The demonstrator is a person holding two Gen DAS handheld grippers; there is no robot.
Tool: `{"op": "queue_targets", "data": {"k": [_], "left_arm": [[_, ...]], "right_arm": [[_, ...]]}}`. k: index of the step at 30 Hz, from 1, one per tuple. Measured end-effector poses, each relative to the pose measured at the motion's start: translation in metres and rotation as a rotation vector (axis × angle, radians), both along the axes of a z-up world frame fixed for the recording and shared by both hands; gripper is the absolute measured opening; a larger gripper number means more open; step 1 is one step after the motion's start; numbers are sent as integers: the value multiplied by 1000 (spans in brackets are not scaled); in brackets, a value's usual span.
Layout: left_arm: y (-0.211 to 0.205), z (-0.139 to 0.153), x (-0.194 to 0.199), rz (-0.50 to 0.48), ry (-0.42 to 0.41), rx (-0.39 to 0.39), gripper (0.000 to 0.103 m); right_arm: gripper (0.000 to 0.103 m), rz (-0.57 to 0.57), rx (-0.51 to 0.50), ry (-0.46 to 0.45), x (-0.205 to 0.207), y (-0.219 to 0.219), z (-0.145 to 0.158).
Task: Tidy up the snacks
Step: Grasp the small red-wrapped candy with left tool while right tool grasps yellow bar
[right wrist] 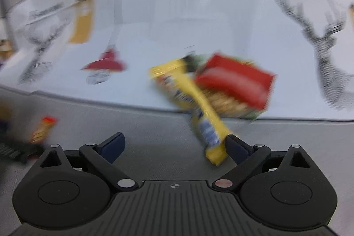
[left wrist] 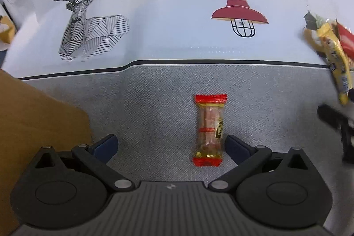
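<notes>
A small clear snack pack with red ends (left wrist: pixel 209 131) lies upright on the grey band of the tablecloth, just inside the right finger of my open left gripper (left wrist: pixel 170 147); nothing is held. The same pack shows as a blur (right wrist: pixel 43 128) at the far left of the right wrist view. A long yellow snack bar (right wrist: pixel 197 103) lies slanted across the cloth's black border, its near end by the right finger of my open right gripper (right wrist: pixel 174 146). Behind it sit a red packet (right wrist: pixel 236 81) and a yellowish pack partly under it. The right wrist view is motion-blurred.
A brown cardboard box (left wrist: pixel 33 121) stands close on the left of my left gripper. The tablecloth (left wrist: pixel 166 25) carries printed deer, lamps and a yellow tag. The other gripper's black body (left wrist: pixel 336 123) shows at the right edge, below the yellow bar (left wrist: pixel 336 63).
</notes>
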State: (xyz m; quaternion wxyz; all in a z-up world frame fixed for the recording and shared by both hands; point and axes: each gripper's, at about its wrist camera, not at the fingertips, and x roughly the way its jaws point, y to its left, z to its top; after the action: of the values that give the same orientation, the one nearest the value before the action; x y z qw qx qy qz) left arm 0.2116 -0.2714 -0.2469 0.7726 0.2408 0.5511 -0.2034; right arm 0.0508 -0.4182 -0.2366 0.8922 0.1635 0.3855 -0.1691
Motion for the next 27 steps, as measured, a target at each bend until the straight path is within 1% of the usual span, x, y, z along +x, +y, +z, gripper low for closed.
{"op": "queue_targets", "data": {"k": [1, 3, 5, 8, 9, 11, 13, 14, 15, 16, 17, 18, 19, 21, 24, 27], "left_arm": [[-1, -1, 1, -1, 4, 1, 103], [-2, -3, 6, 0, 12, -3, 103], [-4, -5, 12, 2, 34, -9, 103], [-5, -9, 22, 18, 84, -27, 103], [-5, -11, 27, 27, 103, -36, 103], [-4, -13, 34, 51, 133, -50, 103], [-3, -13, 36, 59, 136, -46, 103], [-3, -11, 33, 48, 127, -42, 93], [-3, -5, 30, 24, 121, -63, 62], [-4, 3, 24, 1, 105, -75, 40], [-6, 10, 18, -29, 98, -64, 18], [-6, 15, 14, -43, 101, -64, 18], [-4, 19, 9, -48, 99, -77, 17], [2, 29, -3, -74, 66, -84, 17], [18, 52, -25, -88, 47, -125, 17], [38, 86, -55, -103, 18, -170, 17]], "right_arm": [[97, 26, 16, -12, -2, 5, 3], [98, 17, -41, -26, -4, 10, 8], [99, -19, -94, -5, 2, 4, 6], [99, -69, -77, 45, 15, -14, -8], [103, -77, -68, 56, 19, -19, -13], [102, -63, -113, 44, 27, -21, -17], [102, -69, -117, 34, 32, -21, -18], [98, -77, -119, 32, 31, -21, -17], [83, -85, -127, 24, 29, -18, -16], [69, -87, -140, 5, 26, -12, -15], [34, -82, -156, -4, 23, -6, -13], [18, -74, -172, 7, 21, -1, -11], [16, -71, -169, 24, 19, 3, -10], [10, -92, -140, 42, 11, 12, -5], [9, -120, -67, 9, -11, 30, 9], [9, -135, -59, -59, -41, 55, 37]]}}
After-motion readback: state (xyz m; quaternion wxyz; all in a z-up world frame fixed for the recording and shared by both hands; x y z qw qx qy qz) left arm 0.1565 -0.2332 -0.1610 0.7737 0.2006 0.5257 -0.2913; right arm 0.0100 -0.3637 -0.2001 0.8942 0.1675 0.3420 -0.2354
